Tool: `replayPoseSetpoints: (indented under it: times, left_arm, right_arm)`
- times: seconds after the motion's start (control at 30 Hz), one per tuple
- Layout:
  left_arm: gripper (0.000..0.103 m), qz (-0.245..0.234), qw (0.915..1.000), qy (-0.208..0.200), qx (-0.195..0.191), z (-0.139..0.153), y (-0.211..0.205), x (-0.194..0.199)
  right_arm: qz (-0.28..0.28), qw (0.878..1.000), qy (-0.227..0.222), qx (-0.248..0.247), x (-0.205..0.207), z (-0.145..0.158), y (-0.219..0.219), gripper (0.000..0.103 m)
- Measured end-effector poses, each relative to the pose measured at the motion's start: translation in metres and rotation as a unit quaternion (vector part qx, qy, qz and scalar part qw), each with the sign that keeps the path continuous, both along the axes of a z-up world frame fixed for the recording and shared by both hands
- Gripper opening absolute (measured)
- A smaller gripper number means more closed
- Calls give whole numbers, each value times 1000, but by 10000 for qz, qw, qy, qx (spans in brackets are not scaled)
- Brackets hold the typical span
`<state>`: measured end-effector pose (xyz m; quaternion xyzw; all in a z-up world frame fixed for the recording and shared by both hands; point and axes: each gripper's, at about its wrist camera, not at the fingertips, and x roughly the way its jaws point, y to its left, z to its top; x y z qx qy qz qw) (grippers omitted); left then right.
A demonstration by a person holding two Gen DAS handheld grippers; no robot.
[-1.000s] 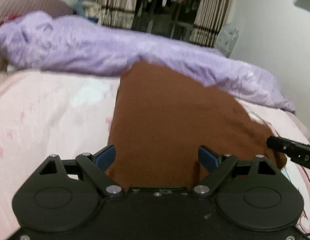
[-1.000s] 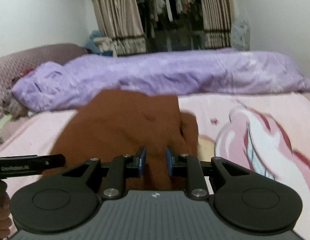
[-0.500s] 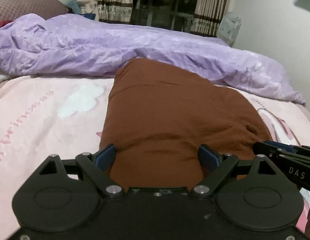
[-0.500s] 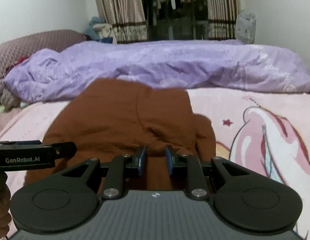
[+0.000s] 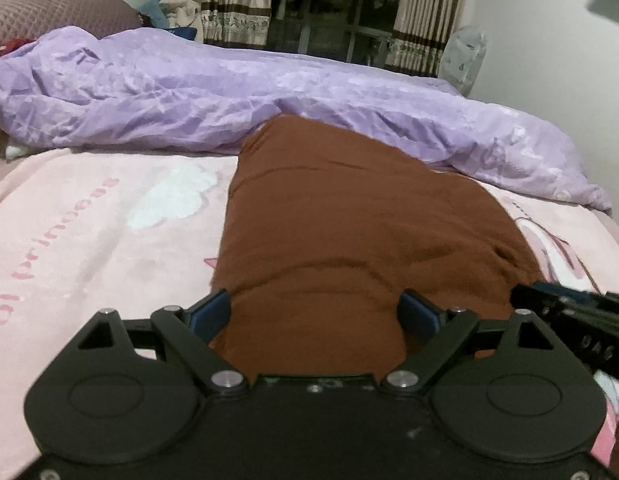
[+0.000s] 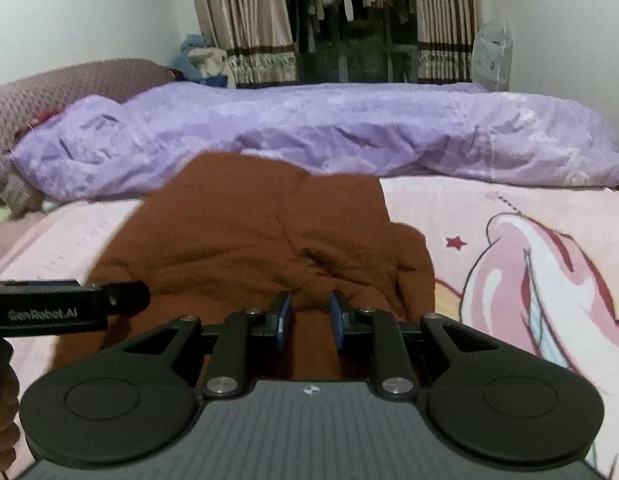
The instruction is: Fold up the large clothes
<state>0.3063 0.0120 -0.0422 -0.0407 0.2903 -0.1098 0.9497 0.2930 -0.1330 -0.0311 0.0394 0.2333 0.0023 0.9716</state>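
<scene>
A large brown garment [image 5: 361, 232] lies in a folded slab on the pink bed cover, its far end against the purple duvet. My left gripper [image 5: 315, 312] is open wide, its blue pads on either side of the garment's near edge. In the right wrist view the garment [image 6: 249, 240] lies ahead with a bunched fold on its right side. My right gripper [image 6: 309, 320] has its pads a narrow gap apart with brown cloth between them. The left gripper's body [image 6: 65, 304] shows at the left edge there.
A crumpled purple duvet [image 5: 189, 92] runs across the far side of the bed. The pink printed blanket [image 6: 529, 248] covers the bed on both sides of the garment. Curtains and a clothes rack [image 6: 349, 20] stand behind. A maroon headboard [image 5: 57, 12] is at far left.
Both grippers have lowered and pulled back over the garment, which now lies flatter on the bed. The right gripper's pads have opened slightly. The left gripper stayed open wide.
</scene>
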Motion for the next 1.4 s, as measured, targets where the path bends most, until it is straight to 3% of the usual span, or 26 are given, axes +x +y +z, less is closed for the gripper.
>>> replayPoseSetpoints:
  times: [0.1,0.23,0.27,0.5,0.7,1.07,1.4]
  left_arm:
    - [93,123,9997,-186,118,17,6,-35]
    - [93,202,9995,-232,118,34,17,-97]
    - [93,189,9995,-239,109,36,20,-114]
    - [93,452,9982,-224,327,41,32,-221]
    - [94,434,9981,-105,432,36,35,-273]
    - [94,429,9978,368,347,15,36,-280]
    - [94,407,9977,405,367,15,37,-278]
  right_arm:
    - [-113,9998,-120,-86,-32,17,1,34]
    - [-258,9994,-219,-66,-91,34,1,62]
    - [-290,9992,-244,-87,-106,37,2,64]
    - [-496,9985,-47,-242,-199,39,8,70]
    - [-745,9970,69,-217,-233,34,7,71]
    - [-739,9970,206,-97,-246,25,5,71]
    - [-656,9974,287,-92,-248,18,10,71]
